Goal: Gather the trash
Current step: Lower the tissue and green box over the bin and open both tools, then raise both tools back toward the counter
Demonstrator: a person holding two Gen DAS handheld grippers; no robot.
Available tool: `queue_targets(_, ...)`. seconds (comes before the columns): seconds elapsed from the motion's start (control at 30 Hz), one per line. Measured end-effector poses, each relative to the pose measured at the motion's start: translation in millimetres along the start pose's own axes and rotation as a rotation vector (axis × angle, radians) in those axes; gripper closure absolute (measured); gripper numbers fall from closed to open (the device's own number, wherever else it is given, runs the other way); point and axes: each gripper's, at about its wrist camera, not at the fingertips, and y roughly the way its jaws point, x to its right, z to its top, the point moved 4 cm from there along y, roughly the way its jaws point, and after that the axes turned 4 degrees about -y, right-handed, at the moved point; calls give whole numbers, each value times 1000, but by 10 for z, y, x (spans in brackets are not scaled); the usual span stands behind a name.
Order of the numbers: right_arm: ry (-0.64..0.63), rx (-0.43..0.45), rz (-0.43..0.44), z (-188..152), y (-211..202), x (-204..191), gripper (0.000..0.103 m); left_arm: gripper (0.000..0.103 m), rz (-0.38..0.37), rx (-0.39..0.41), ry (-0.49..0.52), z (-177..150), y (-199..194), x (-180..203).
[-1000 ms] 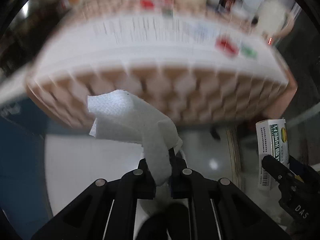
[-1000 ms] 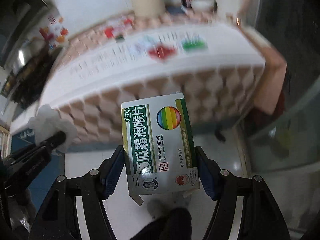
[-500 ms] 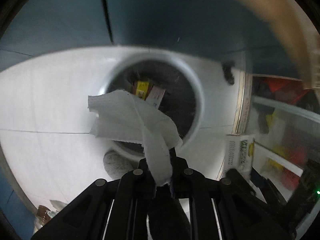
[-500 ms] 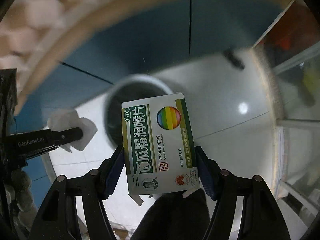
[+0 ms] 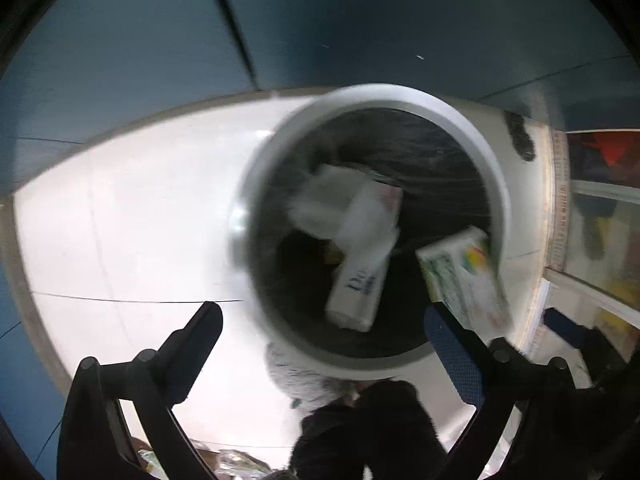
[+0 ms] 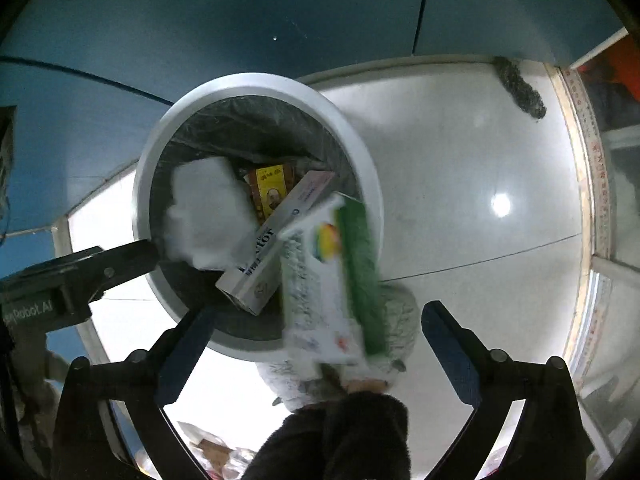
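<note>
From the left wrist camera, your left gripper [image 5: 322,322] pointed steeply down over the round white waste bin with a black liner [image 5: 460,114], its jaws opening wide with nothing pressed between the blue pads. The crumpled white paper tissue [image 5: 324,204] was loose inside the bin, toward 12 o'clock of the opening, lying against a long white carton with dark lettering [image 5: 360,276]. At 3 o'clock of the bin, the white-and-green medicine box with a rainbow circle [image 5: 464,280] was blurred and tilted at the rim.

From the right wrist camera, your right gripper [image 6: 316,328] likewise had its jaws opening, the pads clear of the medicine box [image 6: 332,280], which was blurred between them, overlapping the bin rim [image 6: 256,82] at about 5 o'clock. The tissue [image 6: 208,216] sat at 9 o'clock in the bin, beside a yellow-and-brown packet [image 6: 272,188] and the white carton [image 6: 276,236]. A grey fuzzy slipper [image 6: 400,316] stood on the glossy white floor tiles [image 6: 460,200] just beside the bin.
</note>
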Motion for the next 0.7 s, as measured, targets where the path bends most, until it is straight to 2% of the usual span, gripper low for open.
queue_targets(0.13, -13, -2, -36, -22, -114, -36, 0, 0, 70, 60, -20, -70, -238, -115)
queue_targets(0.4, -42, 1, -75, -134, -555, -203, 0, 0, 128, 135, -52, -428, -996, -186)
queue_targets(0.57, -52, 25, -101, -298, -1238, -323, 0, 0, 131, 166, -60, -681, -1649, -100)
queue_targets(0.7, -47, 61, -120, -432, -1970, -414, 0, 0, 130, 228, -38, -935, -2380, -7)
